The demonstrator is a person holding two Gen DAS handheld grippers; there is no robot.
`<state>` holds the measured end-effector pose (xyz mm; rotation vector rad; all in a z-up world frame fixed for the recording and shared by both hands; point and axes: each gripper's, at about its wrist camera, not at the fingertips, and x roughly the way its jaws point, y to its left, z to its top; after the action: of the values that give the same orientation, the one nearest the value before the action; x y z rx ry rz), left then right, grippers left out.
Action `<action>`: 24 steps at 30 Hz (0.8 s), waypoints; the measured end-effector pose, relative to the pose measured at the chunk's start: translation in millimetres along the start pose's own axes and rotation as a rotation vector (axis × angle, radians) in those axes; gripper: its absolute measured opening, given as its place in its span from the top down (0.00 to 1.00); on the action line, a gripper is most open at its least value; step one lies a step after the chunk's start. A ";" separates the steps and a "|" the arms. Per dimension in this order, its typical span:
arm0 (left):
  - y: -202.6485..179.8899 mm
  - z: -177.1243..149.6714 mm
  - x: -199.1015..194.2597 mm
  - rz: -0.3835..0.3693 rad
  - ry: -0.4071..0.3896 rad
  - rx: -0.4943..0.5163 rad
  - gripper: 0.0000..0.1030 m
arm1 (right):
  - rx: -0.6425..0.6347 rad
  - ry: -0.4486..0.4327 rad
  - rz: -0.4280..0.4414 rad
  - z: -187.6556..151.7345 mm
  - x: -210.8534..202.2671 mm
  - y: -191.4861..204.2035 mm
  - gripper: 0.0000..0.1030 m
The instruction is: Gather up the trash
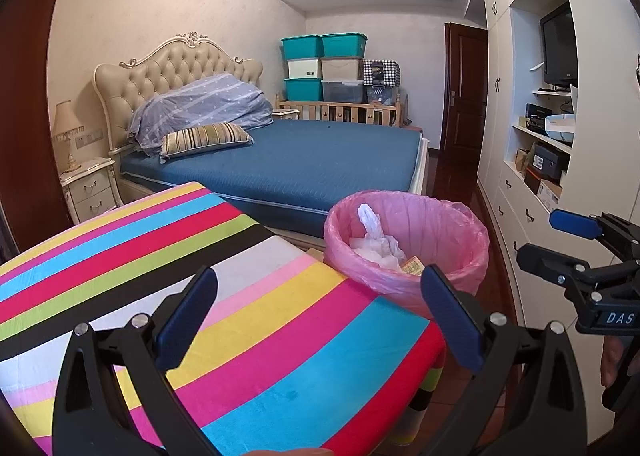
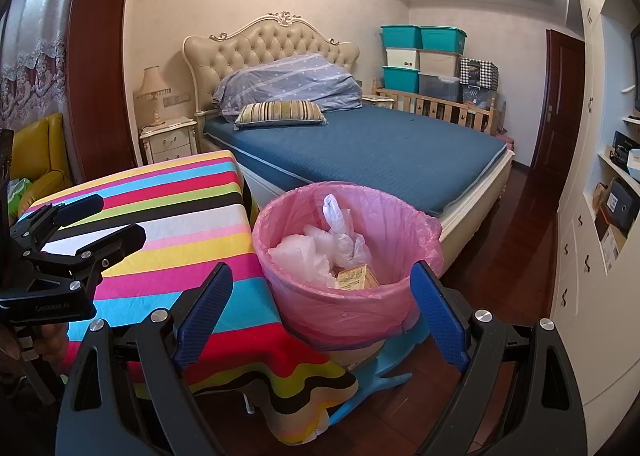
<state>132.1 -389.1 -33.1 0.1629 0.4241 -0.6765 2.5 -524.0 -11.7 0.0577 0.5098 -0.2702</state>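
A bin lined with a pink bag [image 1: 440, 224] [image 2: 304, 296] stands beside a table under a striped cloth [image 1: 240, 288] [image 2: 168, 216]. Inside lie crumpled white plastic [image 1: 376, 240] [image 2: 320, 248] and a small yellow carton [image 1: 414, 267] [image 2: 356, 276]. My left gripper [image 1: 320, 308] is open and empty above the cloth, the bin just beyond its right finger. My right gripper [image 2: 324, 304] is open and empty, its fingers standing either side of the bin's near rim. It also shows at the right of the left wrist view [image 1: 552, 236]. The left gripper shows at the left of the right wrist view [image 2: 116, 220].
A bed with a blue mattress [image 1: 312, 160] [image 2: 384, 152] stands behind the bin. White cabinets and shelves [image 1: 532, 160] [image 2: 592, 216] line the right wall. A nightstand [image 1: 90, 188] [image 2: 170, 138] is by the bed. A blue stool [image 2: 384, 368] sits under the bin on dark wooden floor.
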 end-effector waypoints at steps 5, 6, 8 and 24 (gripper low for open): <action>-0.7 0.2 0.4 0.001 0.000 0.000 0.04 | 0.001 0.000 0.000 0.0 0.2 -0.4 0.17; -0.7 0.1 0.5 0.001 0.000 0.000 0.04 | 0.001 0.000 0.001 -0.1 0.6 -0.6 0.17; -0.6 0.1 0.8 0.000 0.001 -0.001 0.04 | 0.001 0.000 0.001 0.0 0.5 -0.4 0.17; -0.7 -1.8 2.9 0.001 0.006 0.000 0.04 | 0.003 -0.001 0.003 -1.2 2.5 -0.8 0.17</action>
<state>133.1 -390.8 -36.0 0.1647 0.4295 -0.6755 3.8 -525.2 -14.0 0.0610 0.5087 -0.2677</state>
